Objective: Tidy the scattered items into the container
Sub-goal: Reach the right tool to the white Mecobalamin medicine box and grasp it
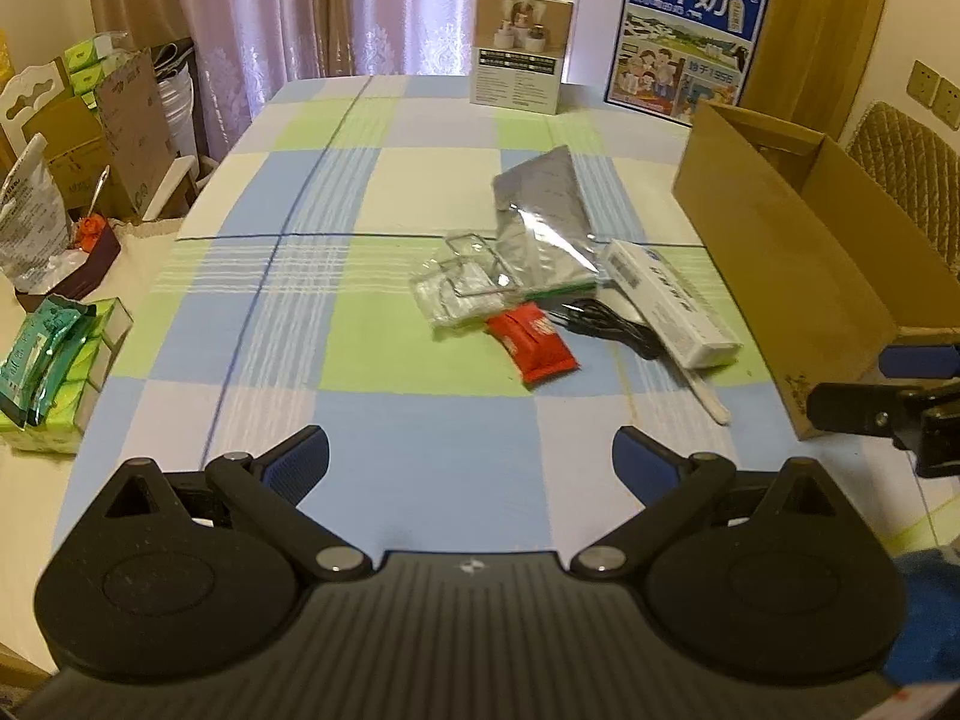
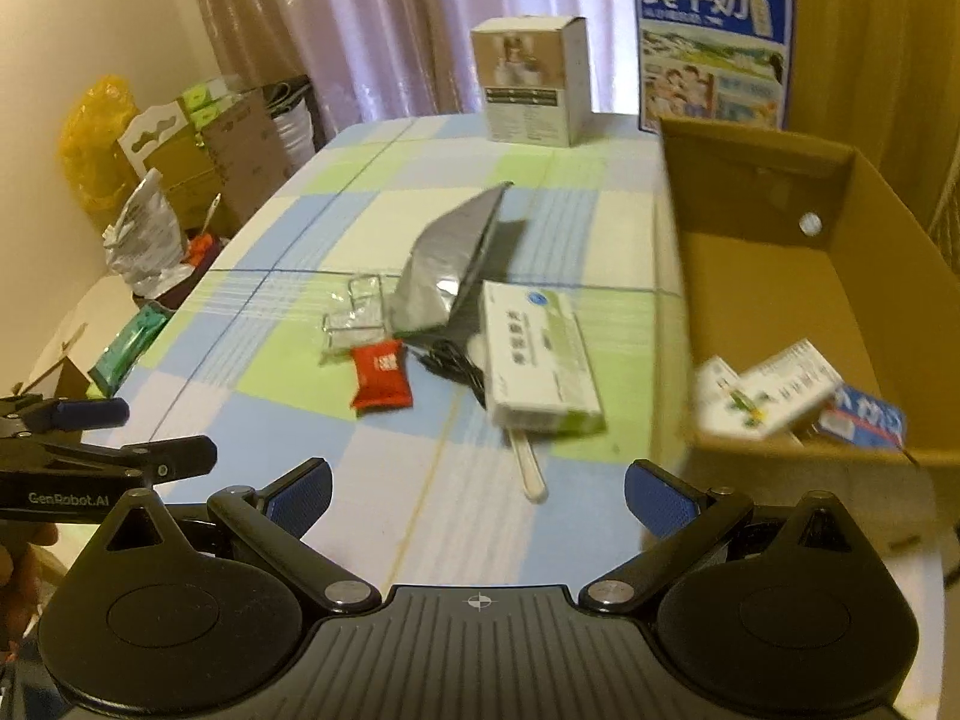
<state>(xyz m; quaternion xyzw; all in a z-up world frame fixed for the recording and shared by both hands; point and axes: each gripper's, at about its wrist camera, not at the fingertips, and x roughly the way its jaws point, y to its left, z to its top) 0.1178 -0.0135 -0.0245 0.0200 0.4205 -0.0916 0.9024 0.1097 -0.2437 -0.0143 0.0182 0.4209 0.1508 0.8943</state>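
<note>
The tabletop (image 1: 420, 420) carried a checked cloth, with a broad bare stretch between the near edge and the scattered items at its middle. Its left edge dropped off toward stacked cartons and bags; the far edge held a small white box (image 1: 521, 48) and a blue milk carton (image 1: 684, 36), both upright.

The cardboard box (image 2: 840, 300) stood open at the right side of the tabletop, with several small packets (image 2: 774, 396) lying in its near corner. Just left of its wall lay a white and green medicine box (image 2: 540, 360), touching a black cable (image 2: 450, 363) and resting over a pale flat stick (image 2: 528, 468). Beside these were a red snack packet (image 2: 381, 381), clear plastic packets (image 2: 354, 318) and a grey foil bag (image 2: 444, 264), partly overlapping.

The left hand-held gripper (image 1: 471, 450) was spread wide, holding nothing, hovering over bare cloth near the front edge. The right hand-held gripper (image 2: 477, 489) was likewise spread wide and empty, above the cloth short of the stick, close to the box's near corner. Both pointed forward and slightly downward, side by side.
</note>
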